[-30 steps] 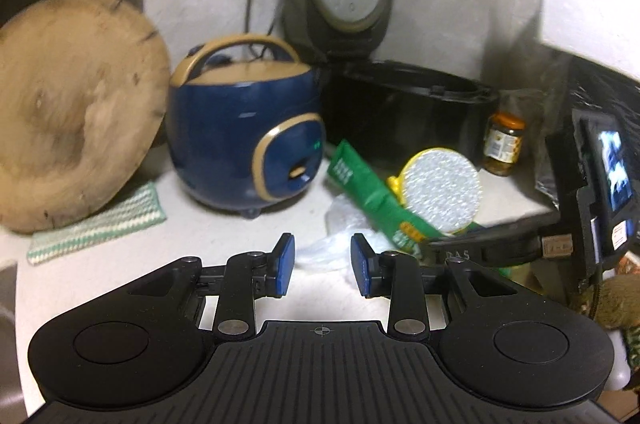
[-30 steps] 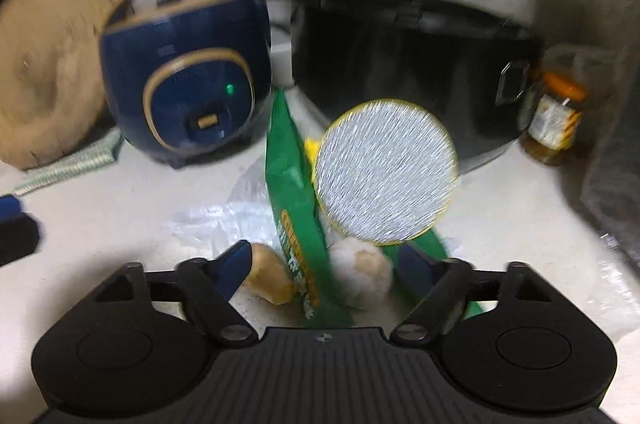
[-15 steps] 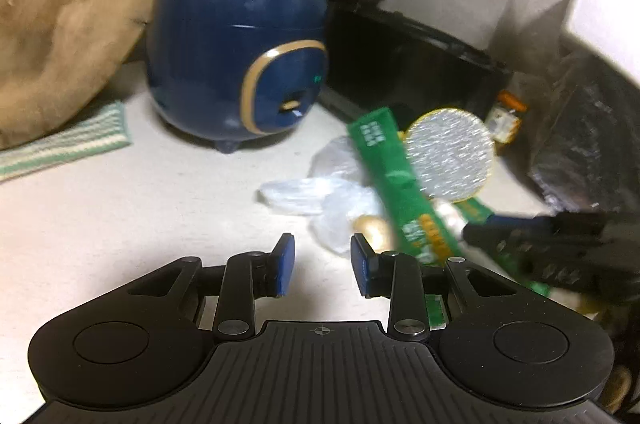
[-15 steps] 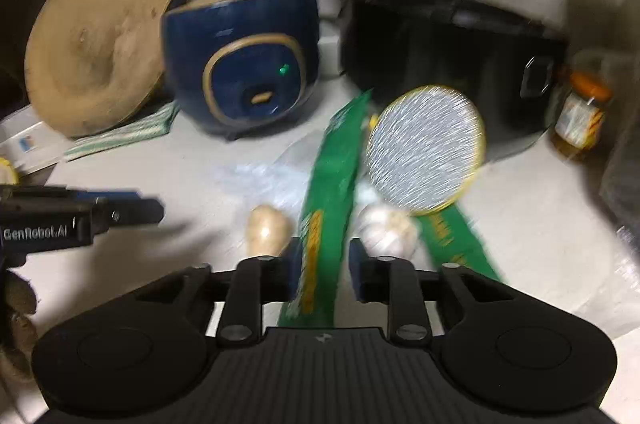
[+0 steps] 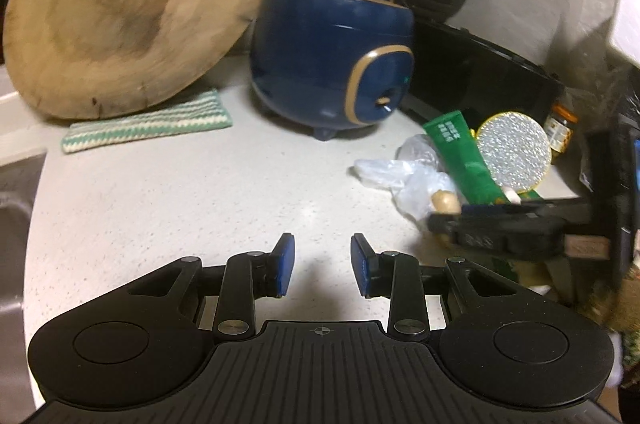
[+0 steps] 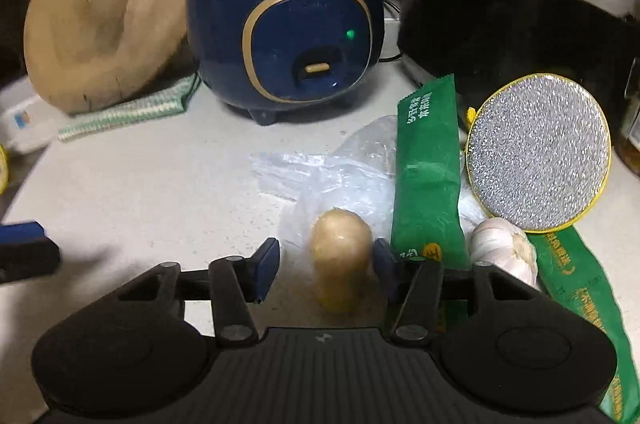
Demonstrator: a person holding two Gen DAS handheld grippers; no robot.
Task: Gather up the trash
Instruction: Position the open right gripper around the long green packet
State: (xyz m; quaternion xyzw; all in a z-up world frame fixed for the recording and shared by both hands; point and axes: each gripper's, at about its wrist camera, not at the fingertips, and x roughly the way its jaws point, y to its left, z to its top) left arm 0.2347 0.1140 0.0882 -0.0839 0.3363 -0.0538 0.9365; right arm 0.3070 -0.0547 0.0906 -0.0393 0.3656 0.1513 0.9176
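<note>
On the desk (image 6: 140,183) the cooker (image 6: 288,19) is my landmark. Left of it a board (image 6: 108,7) leans, with a cloth (image 6: 128,107) under its foot. Right of the cooker stands a pot (image 6: 512,27). Before the cooker, to the right, lie a bag (image 6: 332,175), a wrapper (image 6: 428,175) across it, and a scourer (image 6: 538,151) further right. A garlic bulb (image 6: 504,248) sits under the scourer. A ginger piece (image 6: 340,256) lies on the bag's near edge between my right fingers (image 6: 268,264), touching the right one.
</note>
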